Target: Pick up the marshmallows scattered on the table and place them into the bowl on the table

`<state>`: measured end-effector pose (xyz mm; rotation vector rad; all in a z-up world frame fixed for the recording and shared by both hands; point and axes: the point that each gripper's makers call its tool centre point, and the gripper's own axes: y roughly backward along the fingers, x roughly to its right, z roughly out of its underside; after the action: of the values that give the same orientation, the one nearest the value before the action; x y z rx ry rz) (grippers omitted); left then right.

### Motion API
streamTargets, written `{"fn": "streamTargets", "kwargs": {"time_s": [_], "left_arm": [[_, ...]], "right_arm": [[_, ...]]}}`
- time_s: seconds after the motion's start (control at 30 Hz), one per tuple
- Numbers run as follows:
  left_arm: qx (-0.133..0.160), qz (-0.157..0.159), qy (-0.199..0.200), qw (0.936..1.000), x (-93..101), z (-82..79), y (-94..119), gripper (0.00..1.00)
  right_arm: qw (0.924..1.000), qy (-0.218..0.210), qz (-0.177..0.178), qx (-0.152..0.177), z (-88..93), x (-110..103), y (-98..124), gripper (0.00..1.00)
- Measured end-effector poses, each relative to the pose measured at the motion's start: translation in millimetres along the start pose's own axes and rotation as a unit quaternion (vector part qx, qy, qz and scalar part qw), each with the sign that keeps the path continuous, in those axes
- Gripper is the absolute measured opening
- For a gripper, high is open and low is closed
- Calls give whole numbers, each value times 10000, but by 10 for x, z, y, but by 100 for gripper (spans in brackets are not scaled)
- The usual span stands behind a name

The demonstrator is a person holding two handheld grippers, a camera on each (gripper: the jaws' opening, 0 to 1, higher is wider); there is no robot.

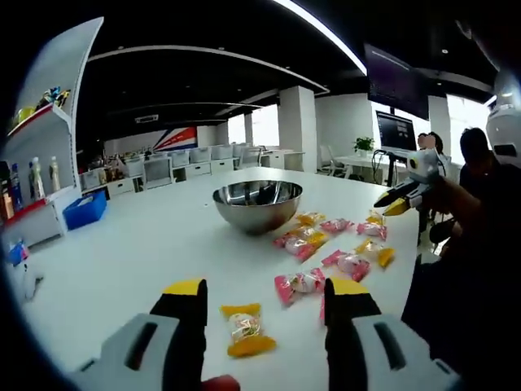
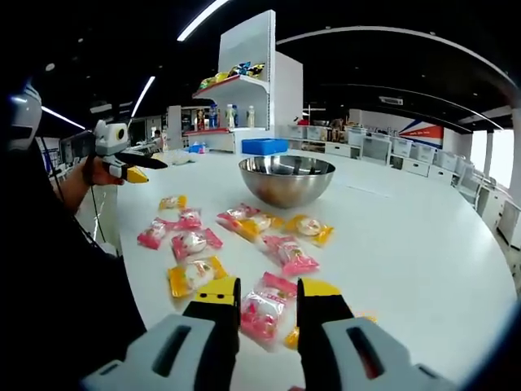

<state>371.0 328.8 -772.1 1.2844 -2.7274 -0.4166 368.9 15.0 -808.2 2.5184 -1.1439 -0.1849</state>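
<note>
A steel bowl (image 1: 257, 204) (image 2: 286, 179) stands empty on the white table (image 1: 146, 244) (image 2: 407, 244). Several pink and yellow wrapped marshmallows (image 1: 301, 242) (image 2: 244, 224) lie in front of it. My left gripper (image 1: 267, 289) is open low over the table, with a yellow marshmallow (image 1: 244, 330) lying between its jaws, apart from both. It also appears in the right gripper view as the left gripper (image 2: 151, 167), held in a hand. My right gripper (image 2: 269, 287) (image 1: 384, 202) is open with a narrower gap, its jaws either side of a pink marshmallow (image 2: 262, 314).
A white shelf unit (image 1: 49, 122) (image 2: 244, 73) holds bottles and snacks, with a blue bin (image 1: 84, 209) (image 2: 264, 146) by it. People and monitors (image 1: 396, 130) stand past the table's right edge. White desks line the back of the room.
</note>
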Motion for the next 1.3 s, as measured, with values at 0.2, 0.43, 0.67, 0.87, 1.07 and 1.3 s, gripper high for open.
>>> {"fn": "streamTargets", "kwargs": {"time_s": [0.2,0.43,0.67,0.87,1.07,1.3], "left_arm": [[-75,-42,9,10000,52,69,91,58],[-160,-44,24,9999,80,133,132,58],[-122,-13,78,9999,95,137,103,58],[-146,40,88,9998,118,156,72,58],[-116,97,69,9999,153,134,61,57],[-85,165,79,9998,193,114,40,57]], "right_arm": [[10000,17,70,11,-17,38,29,28],[10000,40,22,16,-21,10,12,28],[10000,31,71,15,-26,38,35,28],[9999,110,79,-94,21,84,45,28],[9989,383,6,-275,9,151,69,31],[9934,814,-323,-738,108,160,69,32]]}}
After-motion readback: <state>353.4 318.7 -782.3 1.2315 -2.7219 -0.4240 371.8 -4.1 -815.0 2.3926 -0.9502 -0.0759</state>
